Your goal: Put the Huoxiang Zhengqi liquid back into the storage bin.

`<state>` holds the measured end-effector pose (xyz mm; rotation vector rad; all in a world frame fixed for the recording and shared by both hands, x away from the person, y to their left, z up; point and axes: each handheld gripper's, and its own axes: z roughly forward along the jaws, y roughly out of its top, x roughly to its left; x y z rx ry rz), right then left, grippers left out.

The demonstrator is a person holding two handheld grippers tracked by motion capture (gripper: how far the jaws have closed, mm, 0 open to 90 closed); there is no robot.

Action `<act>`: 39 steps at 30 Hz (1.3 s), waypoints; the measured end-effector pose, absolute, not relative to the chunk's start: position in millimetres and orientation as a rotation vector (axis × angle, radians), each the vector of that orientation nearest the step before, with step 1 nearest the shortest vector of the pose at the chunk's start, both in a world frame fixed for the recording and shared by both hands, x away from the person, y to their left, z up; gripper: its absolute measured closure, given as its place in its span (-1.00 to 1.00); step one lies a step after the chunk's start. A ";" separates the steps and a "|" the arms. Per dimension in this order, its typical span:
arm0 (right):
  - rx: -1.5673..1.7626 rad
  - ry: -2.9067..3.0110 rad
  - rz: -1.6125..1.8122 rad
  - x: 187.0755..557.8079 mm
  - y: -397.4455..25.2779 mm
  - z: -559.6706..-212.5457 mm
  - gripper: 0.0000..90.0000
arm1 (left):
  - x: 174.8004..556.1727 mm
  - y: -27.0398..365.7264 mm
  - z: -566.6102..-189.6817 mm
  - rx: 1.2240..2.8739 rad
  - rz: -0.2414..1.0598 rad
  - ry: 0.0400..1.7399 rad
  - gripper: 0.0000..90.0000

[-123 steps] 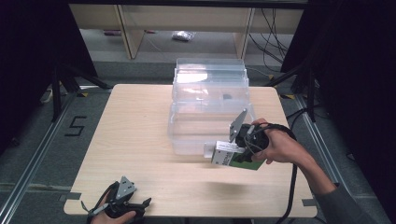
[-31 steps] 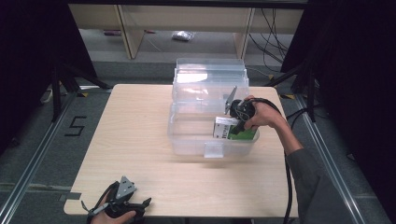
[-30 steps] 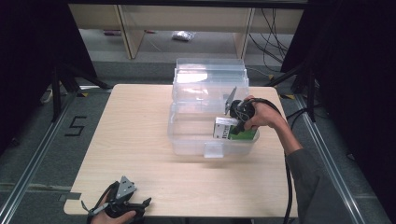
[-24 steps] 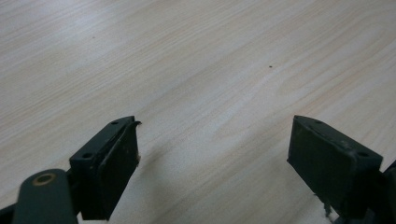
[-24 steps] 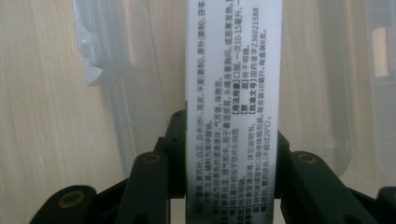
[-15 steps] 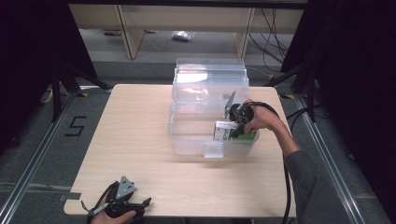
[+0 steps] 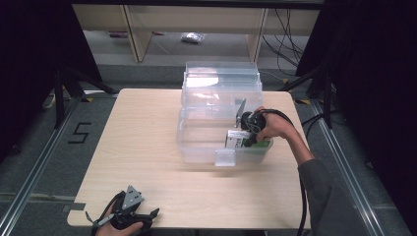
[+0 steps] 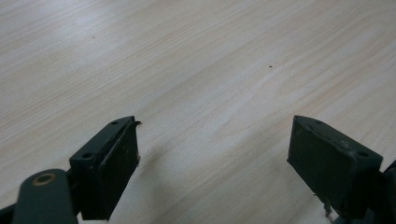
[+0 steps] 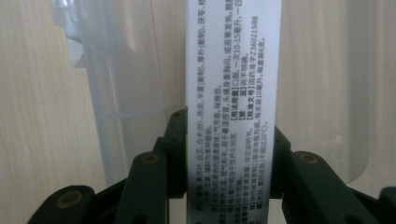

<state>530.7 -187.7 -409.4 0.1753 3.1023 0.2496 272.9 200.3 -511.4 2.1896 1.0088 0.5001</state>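
Observation:
A clear plastic bin [image 7: 196, 142] stands on the wooden table [image 7: 142, 132], its lid [image 7: 221, 81] raised at the back. My right gripper [image 7: 244, 139] is inside the bin at its right end, shut on a white and green carton [image 7: 242, 142]. In the right gripper view the carton [image 9: 233, 70] stands between the two black jaws, printed side facing the camera, with the bin's clear wall [image 9: 121, 70] behind it. My left gripper [image 7: 147, 216] rests at the table's near left edge, open. Its jaws stand wide apart over bare wood [image 8: 210, 84].
A clear latch tab [image 7: 225, 158] hangs off the bin's front wall. Shelving [image 7: 196, 19] stands beyond the table with a small bag [image 7: 191, 37] on the floor. A cable [image 7: 301, 196] trails from the right gripper along the person's sleeve.
The right gripper has carried the carton from the table's front right up and over the bin's wall and lowered it a little into the bin. The left gripper has stayed put.

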 end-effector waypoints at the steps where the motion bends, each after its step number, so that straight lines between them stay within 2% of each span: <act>1: 0.189 3.103 0.249 530.4 -187.5 -409.8 0.41 | 272.9 200.3 -511.4 2.190 0.500 1.009 -0.65; 3: 0.150 3.099 0.229 532.2 -187.5 -410.1 0.40 | 270.5 199.8 -511.0 2.193 0.470 1.036 -0.65; 6: 0.137 3.105 0.231 533.1 -187.4 -409.9 0.38 | 273.3 200.8 -511.0 2.195 0.503 1.001 -0.65; 8: 0.230 3.103 0.217 530.4 -187.7 -405.5 0.37 | 272.5 200.3 -511.4 2.190 0.497 1.013 -0.65; 13: 0.270 3.105 0.276 525.7 -190.6 -397.5 0.23 | 270.5 199.7 -510.6 2.191 0.477 1.033 -0.65; 15: 0.291 3.087 0.334 525.0 -194.9 -392.3 0.11 | 270.6 199.7 -510.9 2.192 0.474 1.033 -0.65; 21: 0.383 3.066 0.389 522.3 -200.1 -384.5 0.02 | 271.3 199.9 -511.2 2.192 0.484 1.032 -0.65; 37: 0.523 2.930 0.619 510.8 -209.8 -360.8 -0.10 | 270.5 199.5 -510.7 2.192 0.477 1.032 -0.65; 39: 0.577 2.909 0.674 509.1 -212.2 -361.8 -0.11 | 273.1 200.5 -510.5 2.195 0.506 1.001 -0.65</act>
